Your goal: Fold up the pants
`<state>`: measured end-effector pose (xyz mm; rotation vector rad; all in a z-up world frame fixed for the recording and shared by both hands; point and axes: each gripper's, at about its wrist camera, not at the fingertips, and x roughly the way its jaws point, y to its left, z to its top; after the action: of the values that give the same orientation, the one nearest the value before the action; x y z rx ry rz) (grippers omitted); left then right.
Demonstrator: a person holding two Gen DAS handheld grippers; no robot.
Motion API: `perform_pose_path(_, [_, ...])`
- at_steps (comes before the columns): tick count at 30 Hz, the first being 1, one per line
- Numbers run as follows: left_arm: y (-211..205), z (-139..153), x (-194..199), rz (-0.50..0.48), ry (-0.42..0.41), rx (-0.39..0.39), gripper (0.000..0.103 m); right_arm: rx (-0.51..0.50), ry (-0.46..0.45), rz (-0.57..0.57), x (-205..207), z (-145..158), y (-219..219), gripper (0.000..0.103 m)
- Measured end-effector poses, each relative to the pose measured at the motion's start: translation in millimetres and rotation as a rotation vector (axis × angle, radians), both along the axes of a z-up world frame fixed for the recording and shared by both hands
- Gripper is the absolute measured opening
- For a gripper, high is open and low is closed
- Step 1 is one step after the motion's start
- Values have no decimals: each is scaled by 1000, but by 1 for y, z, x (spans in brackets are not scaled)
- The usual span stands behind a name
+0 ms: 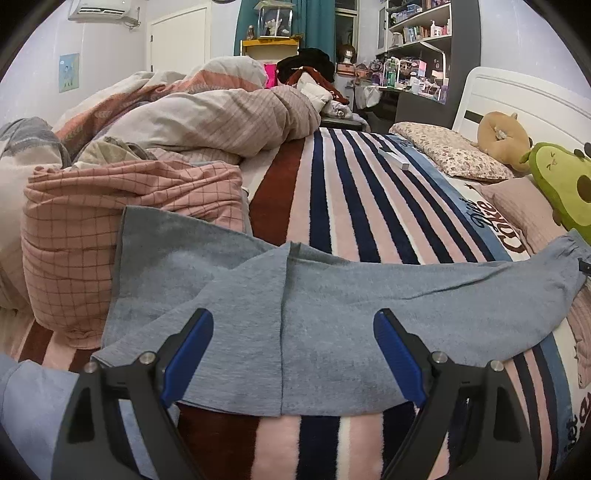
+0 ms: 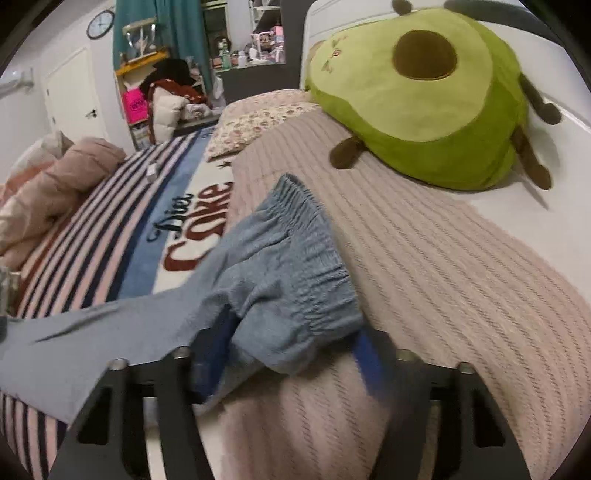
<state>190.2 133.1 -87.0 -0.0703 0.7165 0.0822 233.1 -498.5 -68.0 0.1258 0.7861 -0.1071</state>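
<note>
A pair of grey-blue knit pants [image 1: 332, 306] lies spread across a striped fleece blanket [image 1: 354, 206] in pink, navy, white and dark red on a bed, the leg ends toward a rumpled pink grid-check duvet [image 1: 110, 229] and the gathered elastic waistband [image 2: 310, 258] reaching onto a ribbed pink pillow [image 2: 443, 266].

The left gripper [image 1: 293, 354], black-framed with blue finger pads [image 1: 188, 354], hovers low over the leg fabric with its fingers spread wide, gripping nothing.

In the right wrist view, the right gripper [image 2: 288, 354] sits at the waistband; cloth bunches between its blurred blue fingers [image 2: 369, 354], which stand apart around the fabric, though motion blur leaves it unclear whether they are pinching it.

Lettering on the blanket's blue and white band [image 2: 192, 229] reads "Diet Coke", the first word in navy script and the second in dark red.

A green avocado-shaped plush toy [image 2: 417, 99] with a brown pit rests against the white headboard [image 1: 517, 99], beside a floral-print pillow [image 1: 447, 151]. A round wall clock [image 2: 100, 24] hangs near teal curtains [image 2: 181, 29]; its face is too small to read.
</note>
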Motion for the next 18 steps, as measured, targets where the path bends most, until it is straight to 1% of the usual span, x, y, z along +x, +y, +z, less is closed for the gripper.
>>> perform_pose_path(2, [2,-3,-1,4,10,6,86,-26,-14,4,1,0,8,29])
perform_pose_path(4, [4,-4,-4,-1,25,15,86,-60,-51,0,-5,4,16,26])
perform_pose_path(6, [6,-5,-9,-15,41,23,86,-71,-87,-6,-12,12,18,22])
perform_pose_path(8, [7,-3,-16,-31,53,41,86,-70,-119,-25,-25,26,15,22])
perform_pose_path(11, [4,-4,-25,-74,82,64,86,-103,-133,-53,-42,44,9,22])
perform_pose_path(14, [-2,-9,-29,-112,114,84,86,-140,-142,-125,-65,61,-4,22])
perform_pose_path(15, [-6,-13,-30,-135,131,85,86,-163,-138,-158,-74,66,-11,22])
perform_pose_path(17, [-17,-21,-28,-188,160,77,86,-164,-136,-205,-86,69,-23,23])
perform_pose_path(18, [-22,-25,-27,-206,170,73,86,-159,-109,-221,-90,68,-30,28])
